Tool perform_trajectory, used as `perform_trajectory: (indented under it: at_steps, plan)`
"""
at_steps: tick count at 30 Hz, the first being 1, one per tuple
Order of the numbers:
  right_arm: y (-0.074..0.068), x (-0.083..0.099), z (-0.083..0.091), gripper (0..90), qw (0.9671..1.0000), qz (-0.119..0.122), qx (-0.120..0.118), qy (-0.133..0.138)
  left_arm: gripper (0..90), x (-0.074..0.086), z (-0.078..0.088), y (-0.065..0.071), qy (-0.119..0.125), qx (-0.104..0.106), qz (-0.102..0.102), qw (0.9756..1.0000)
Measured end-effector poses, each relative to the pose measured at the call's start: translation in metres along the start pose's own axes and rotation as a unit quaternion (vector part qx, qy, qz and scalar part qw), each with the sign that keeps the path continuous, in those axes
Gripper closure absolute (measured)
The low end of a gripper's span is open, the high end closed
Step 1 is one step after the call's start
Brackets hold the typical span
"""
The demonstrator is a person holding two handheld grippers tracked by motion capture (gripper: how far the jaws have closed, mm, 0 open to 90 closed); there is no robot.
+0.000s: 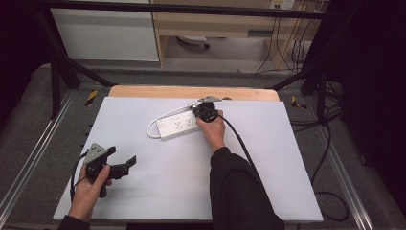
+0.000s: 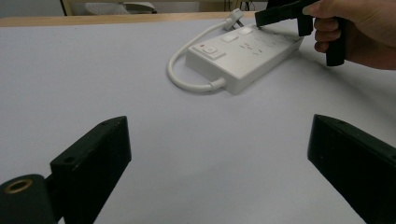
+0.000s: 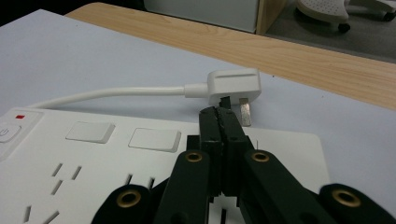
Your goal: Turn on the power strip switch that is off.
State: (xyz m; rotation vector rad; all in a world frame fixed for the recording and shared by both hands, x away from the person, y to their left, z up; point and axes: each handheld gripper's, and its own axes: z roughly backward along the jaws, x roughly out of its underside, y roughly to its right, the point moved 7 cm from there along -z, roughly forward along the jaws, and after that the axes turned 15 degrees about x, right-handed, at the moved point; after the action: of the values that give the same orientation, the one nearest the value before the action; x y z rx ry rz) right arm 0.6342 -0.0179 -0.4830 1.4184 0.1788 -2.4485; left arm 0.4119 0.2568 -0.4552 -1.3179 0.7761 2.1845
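Currently the left gripper sits at the near left of the white table surface, held in the person's left hand; its jaws are spread wide apart with nothing between them, and in the left gripper view they frame bare table. A black cable trails from it toward the near edge.

Right gripper is at the far middle of the table, held by the right hand, dark sleeve running back to the near edge. In the right gripper view its jaws are pressed together, tips over the far edge of the power strip and just beside the plug's prongs; nothing visibly held between them.

White power strip lies flat at far centre, well apart from the left gripper. Its switch with a red mark is at the left end, sockets along the top. The white cord loops out from the left end and runs behind the strip to the white plug, which lies on the table at the far side, metal prongs pointing toward the right gripper. Wooden table edge shows beyond the white surface.
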Motion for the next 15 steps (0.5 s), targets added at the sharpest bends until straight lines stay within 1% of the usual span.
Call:
perform_trajectory:
  at_steps: [1, 2, 3, 8, 12, 15]
  plan:
    - [-0.0004, 0.0005, 0.0003, 90.0, 1.0000, -0.001, 0.000, -0.001, 6.0, 0.0000, 0.0000, 0.0000, 0.000, 0.000, 0.000, 1.0000]
    - [-0.0006, 0.0015, -0.0002, 90.0, 1.0000, 0.003, -0.001, -0.005, 6.0, 0.0001, 0.0001, 0.0001, 0.000, 0.000, 0.000, 1.0000]
    - [-0.0020, 0.0017, -0.0004, 90.0, 1.0000, 0.005, -0.004, 0.000, 6.1, 0.0001, 0.0001, 0.0001, 0.000, 0.000, 0.000, 1.0000]
    - [-0.0062, 0.0009, -0.0009, 90.0, 1.0000, 0.004, -0.004, -0.002, 6.1, -0.0002, 0.0004, -0.0002, 0.002, 0.000, 0.001, 1.0000]
    - [-0.0043, -0.0003, -0.0001, 90.0, 0.9999, 0.006, -0.005, -0.009, 6.1, 0.0000, 0.0008, -0.0008, 0.001, 0.000, 0.002, 1.0000]
    - [0.0002, -0.0041, 0.0021, 90.0, 1.0000, 0.004, -0.003, -0.001, 6.0, 0.0000, 0.0008, -0.0009, 0.002, 0.000, 0.002, 1.0000]
